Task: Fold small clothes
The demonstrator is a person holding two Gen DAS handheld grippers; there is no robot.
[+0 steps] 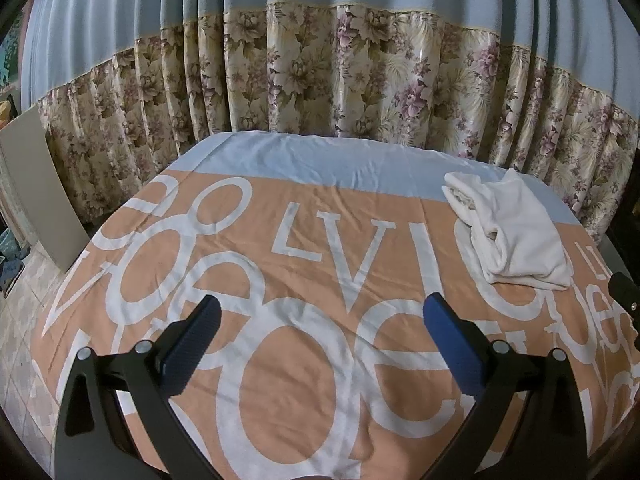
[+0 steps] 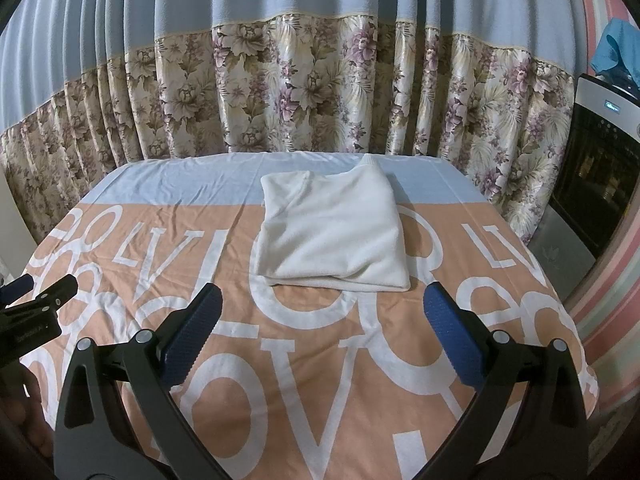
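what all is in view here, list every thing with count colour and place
folded garment: one, white, lying on the far half of the cloth, ahead of the right hand-held gripper
printed cloth: one, peach with big white letters and a pale blue far band, covering the table
curtain: one, blue above, floral below, behind the table
board: one, grey, leaning at the far left
appliance: one, black and silver, far right
blue cloth: one, on top of the appliance
left hand-held gripper: one, black with blue pads, open, empty
right hand-held gripper: one, same colours, open, empty
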